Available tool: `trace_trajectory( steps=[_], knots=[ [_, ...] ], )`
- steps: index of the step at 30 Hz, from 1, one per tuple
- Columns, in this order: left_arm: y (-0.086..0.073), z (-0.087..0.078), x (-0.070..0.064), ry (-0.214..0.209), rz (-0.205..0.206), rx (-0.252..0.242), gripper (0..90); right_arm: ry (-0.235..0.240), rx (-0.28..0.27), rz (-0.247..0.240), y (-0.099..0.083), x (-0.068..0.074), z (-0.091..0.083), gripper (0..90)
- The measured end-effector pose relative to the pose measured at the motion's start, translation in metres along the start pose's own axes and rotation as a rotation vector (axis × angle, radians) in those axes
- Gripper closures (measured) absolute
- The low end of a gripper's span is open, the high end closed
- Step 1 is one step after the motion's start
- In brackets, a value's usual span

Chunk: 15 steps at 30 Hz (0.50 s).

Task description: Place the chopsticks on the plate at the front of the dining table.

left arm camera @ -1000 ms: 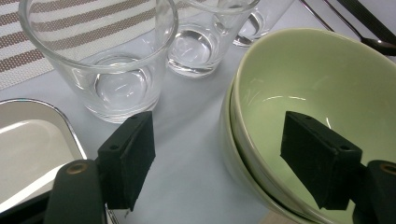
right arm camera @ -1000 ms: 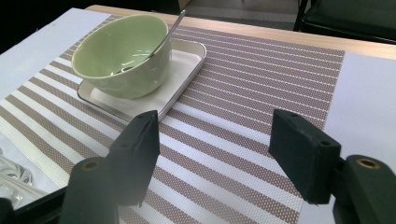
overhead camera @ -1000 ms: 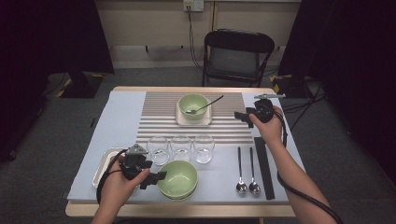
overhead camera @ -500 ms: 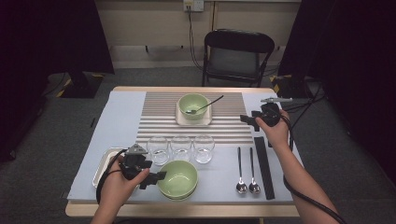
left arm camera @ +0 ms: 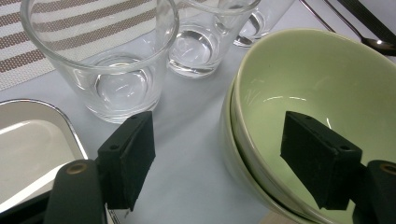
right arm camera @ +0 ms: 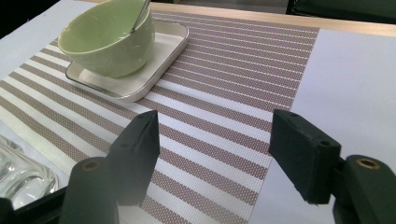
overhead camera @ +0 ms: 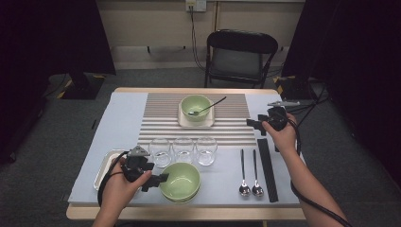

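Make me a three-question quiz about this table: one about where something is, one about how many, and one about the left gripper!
1. Where is the bowl with the spoon in it?
A. on a small tray on the striped mat
B. on the chair
C. on the floor

2. How many glasses stand in a row?
A. one
B. three
C. six

3. How is the left gripper?
A. shut on a glass
B. shut on a spoon
C. open, one jaw over the stacked bowls

Answers:
1 A: the far bowl sits on a tray on the mat.
2 B: three glasses stand side by side in the high view.
3 C: the left gripper has its jaws wide apart, one inside the top of the stacked bowls, gripping nothing.
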<state>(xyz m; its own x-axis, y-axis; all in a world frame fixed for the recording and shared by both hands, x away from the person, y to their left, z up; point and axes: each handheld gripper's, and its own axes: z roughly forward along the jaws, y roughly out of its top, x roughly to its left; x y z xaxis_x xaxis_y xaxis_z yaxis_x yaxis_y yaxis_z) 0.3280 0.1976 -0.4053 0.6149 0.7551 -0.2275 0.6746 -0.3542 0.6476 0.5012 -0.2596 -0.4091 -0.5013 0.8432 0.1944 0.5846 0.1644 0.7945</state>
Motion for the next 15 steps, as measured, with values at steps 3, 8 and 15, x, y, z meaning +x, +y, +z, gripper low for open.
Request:
trace_trajectory(
  steps=[3, 8, 15],
  knots=[
    [0.0000, 0.0000, 0.0001, 0.000, -0.005, -0.005, 26.0, -0.002, 0.002, 0.003, -0.0020, -0.0010, -0.0012, 33.0],
    [0.0003, -0.0010, 0.0005, 0.004, 0.000, -0.005, 26.0, -0.007, 0.005, 0.002, -0.0043, -0.0031, -0.0041, 33.0],
    [0.0004, -0.0002, 0.0001, 0.002, -0.005, -0.006, 26.0, -0.019, 0.004, 0.010, -0.0086, -0.0080, -0.0062, 33.0]
  ],
)
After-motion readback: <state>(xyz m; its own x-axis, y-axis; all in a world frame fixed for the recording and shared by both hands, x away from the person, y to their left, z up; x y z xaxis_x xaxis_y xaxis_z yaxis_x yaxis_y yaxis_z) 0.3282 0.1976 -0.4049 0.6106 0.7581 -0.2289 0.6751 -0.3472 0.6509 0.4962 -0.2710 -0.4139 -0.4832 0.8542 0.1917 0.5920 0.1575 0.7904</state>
